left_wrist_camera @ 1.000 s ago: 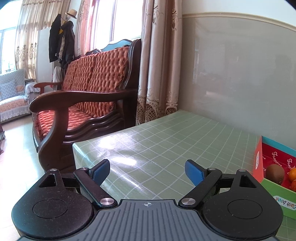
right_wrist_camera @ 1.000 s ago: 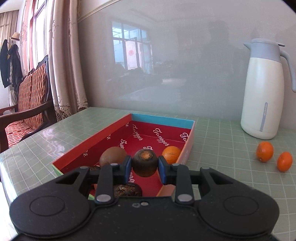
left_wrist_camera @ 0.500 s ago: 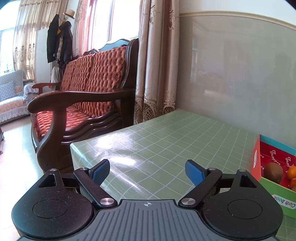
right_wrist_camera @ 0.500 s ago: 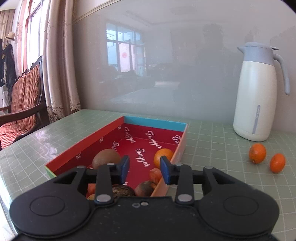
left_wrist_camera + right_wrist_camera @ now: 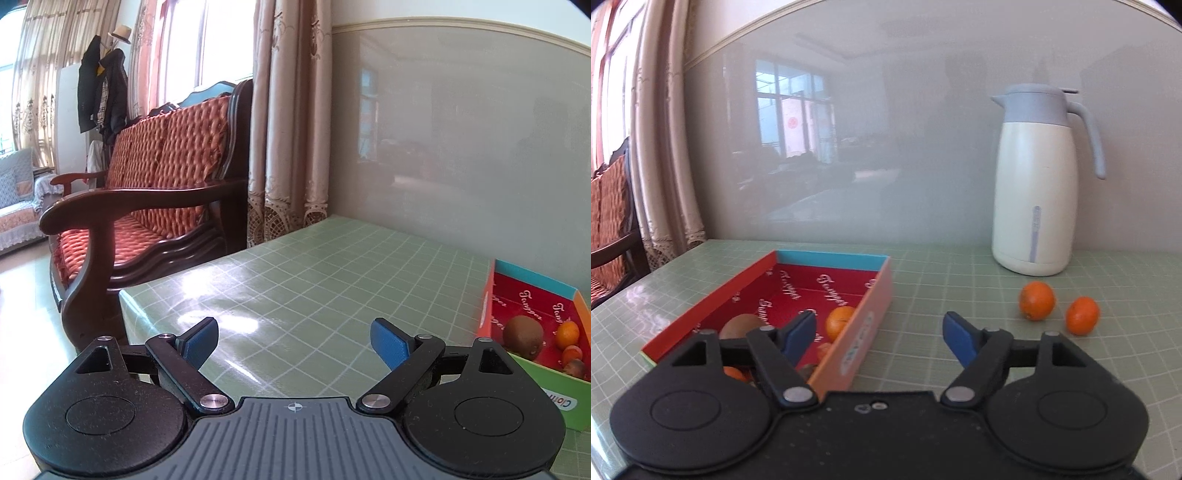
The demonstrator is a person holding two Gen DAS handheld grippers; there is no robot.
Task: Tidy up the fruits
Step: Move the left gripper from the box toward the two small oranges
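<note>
Since a second ago the right gripper (image 5: pixel 879 334) has let go of the dark brown fruit and is now swinging rightward, its jaws spreading wide and gripping nothing; it is hovering over the right wall of the red box (image 5: pixel 866 321); inside the box a kiwi (image 5: pixel 744 325) and an orange (image 5: pixel 840 323) are lying near each other, with more fruit partly hidden behind the left finger; two mandarins (image 5: pixel 1037 300) are sitting loose on the green tabletop (image 5: pixel 942 280), well apart from the box and near the white thermos jug (image 5: pixel 1034 184); the left gripper (image 5: pixel 294 341) is hovering above bare tabletop, jaws wide and empty, with the box off to its right.
</note>
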